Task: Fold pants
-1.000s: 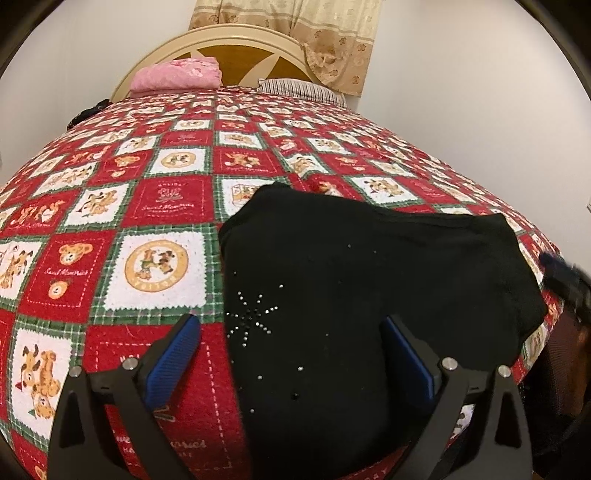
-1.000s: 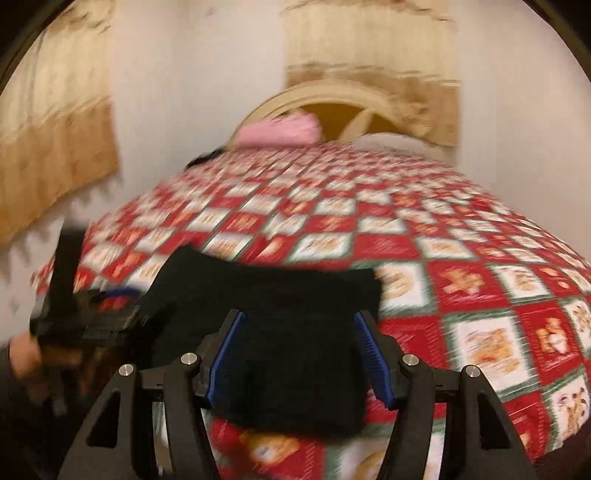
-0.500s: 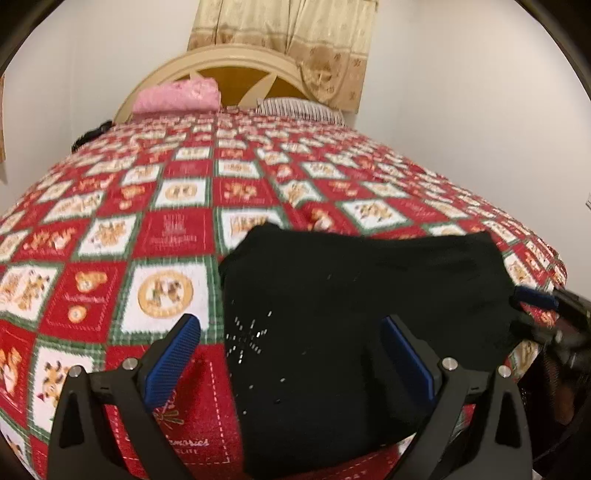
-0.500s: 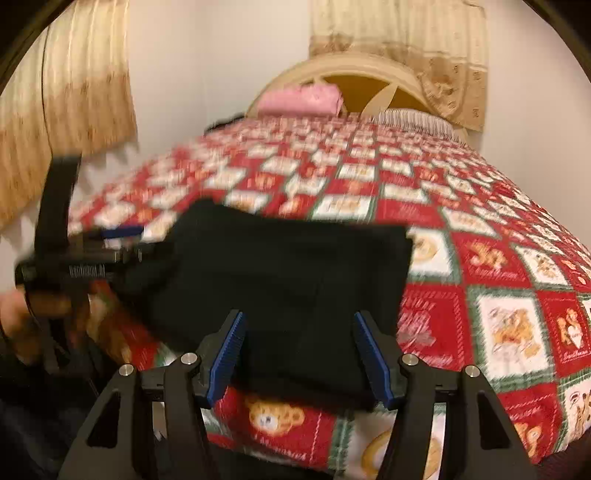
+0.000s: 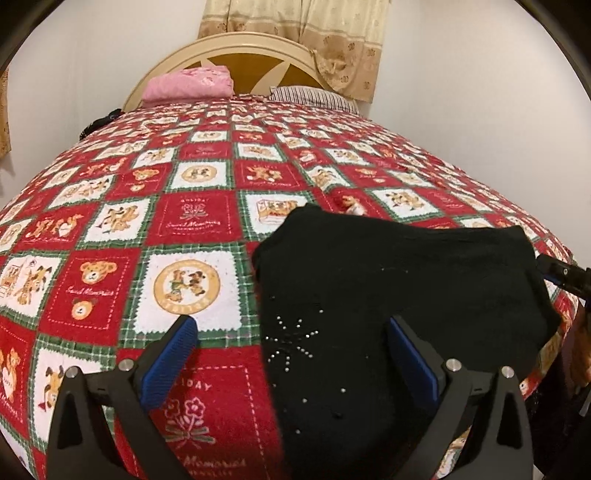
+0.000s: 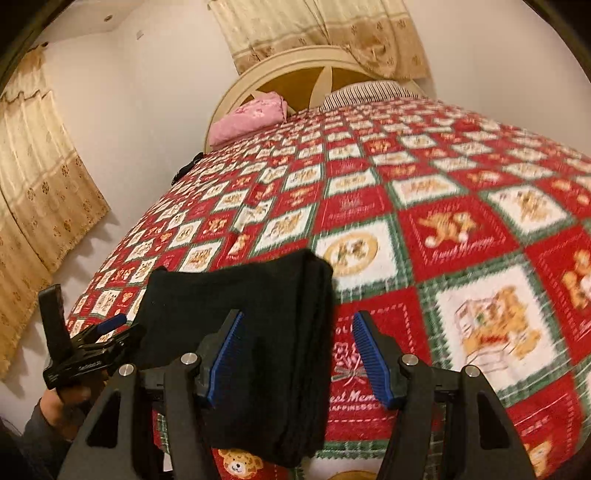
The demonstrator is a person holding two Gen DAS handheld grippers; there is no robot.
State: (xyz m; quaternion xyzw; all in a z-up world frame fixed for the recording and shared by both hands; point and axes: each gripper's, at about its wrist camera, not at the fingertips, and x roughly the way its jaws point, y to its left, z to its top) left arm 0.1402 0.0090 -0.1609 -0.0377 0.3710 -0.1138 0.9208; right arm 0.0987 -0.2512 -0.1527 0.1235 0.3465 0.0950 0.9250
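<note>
I'm looking across a bed (image 5: 192, 221) under a red, white and green teddy-bear quilt, with a cream headboard (image 5: 236, 48) and curtains (image 5: 295, 33) at the far end. My left gripper (image 5: 291, 354) has its blue-padded jaws spread wide with nothing between them, one finger over the quilt and the other over the black pants (image 5: 388, 295). My right gripper (image 6: 295, 354) is likewise spread and empty, straddling the right edge of the pants (image 6: 258, 325). The pants lie folded into a compact stack at the near edge of the bed, with part of the stack draping over that edge. A star of small studs shows on the top layer, and stacked fold edges show on the right side. Beyond the pants the quilt runs bare up to a pink bundle (image 5: 188, 85) and a striped pillow (image 5: 314, 98) at the headboard. The near edge of the bed is hidden behind my gripper bodies, and the right view is slightly blurred.
</note>
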